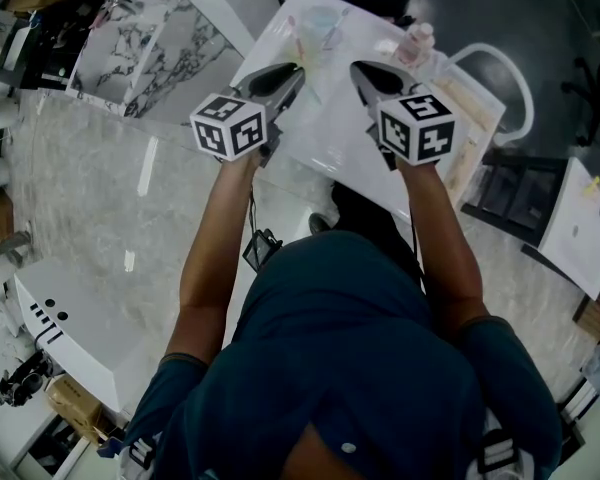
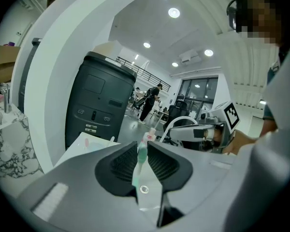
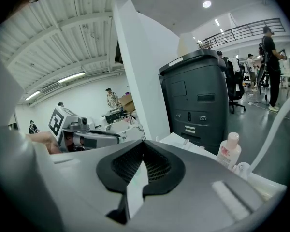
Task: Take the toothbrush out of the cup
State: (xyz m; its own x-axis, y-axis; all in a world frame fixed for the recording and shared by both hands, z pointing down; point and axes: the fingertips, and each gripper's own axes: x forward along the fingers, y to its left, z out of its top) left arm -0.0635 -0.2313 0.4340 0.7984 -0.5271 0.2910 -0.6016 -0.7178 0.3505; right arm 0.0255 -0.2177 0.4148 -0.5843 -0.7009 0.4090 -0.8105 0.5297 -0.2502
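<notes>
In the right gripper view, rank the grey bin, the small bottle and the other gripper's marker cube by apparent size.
1. grey bin: clearly largest.
2. bottle and marker cube: look about alike, too close to rank.

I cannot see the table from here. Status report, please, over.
Left gripper shut on toothbrush. Right gripper shut, empty. Cup on table ahead, apart from the jaws. Bottle aside, no obstruction.

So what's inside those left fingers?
A green toothbrush, pinched between the left gripper's fingers. Its lower end is hidden by the gripper's body, and a pink-capped bottle peeks out behind its top.
</notes>
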